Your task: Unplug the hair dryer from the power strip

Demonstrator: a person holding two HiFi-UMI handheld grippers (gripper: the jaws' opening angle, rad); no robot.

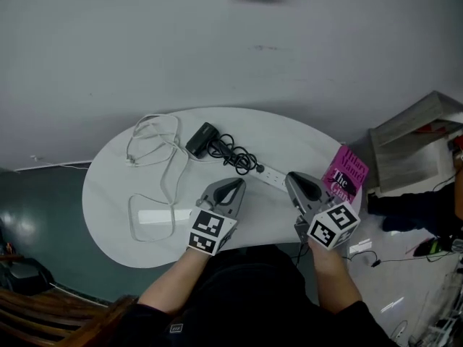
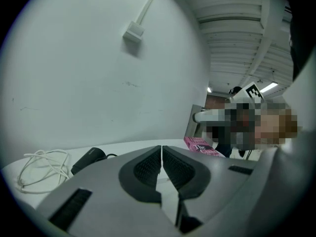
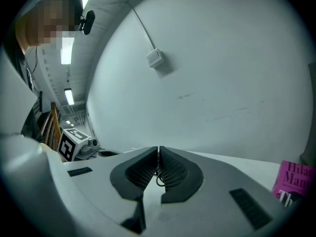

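Observation:
A black hair dryer (image 1: 204, 139) lies at the back of the white oval table (image 1: 108, 194). Its coiled black cord (image 1: 239, 157) runs to a white power strip (image 1: 270, 176) lying aslant at mid-table. My left gripper (image 1: 233, 185) hovers just short of the cord, its jaws shut on nothing. My right gripper (image 1: 295, 178) sits over the strip's right end, shut and empty too. In the left gripper view the shut pads (image 2: 148, 169) point past the hair dryer (image 2: 89, 159). In the right gripper view a loop of cord (image 3: 159, 179) shows beyond the shut gripper (image 3: 158, 152).
A looped white cable (image 1: 153, 142) and a second white strip (image 1: 160, 216) lie on the table's left half. A pink book (image 1: 345, 173) rests at the right edge. A grey wall stands right behind the table. A box (image 1: 416, 139) and cables on the floor are at right.

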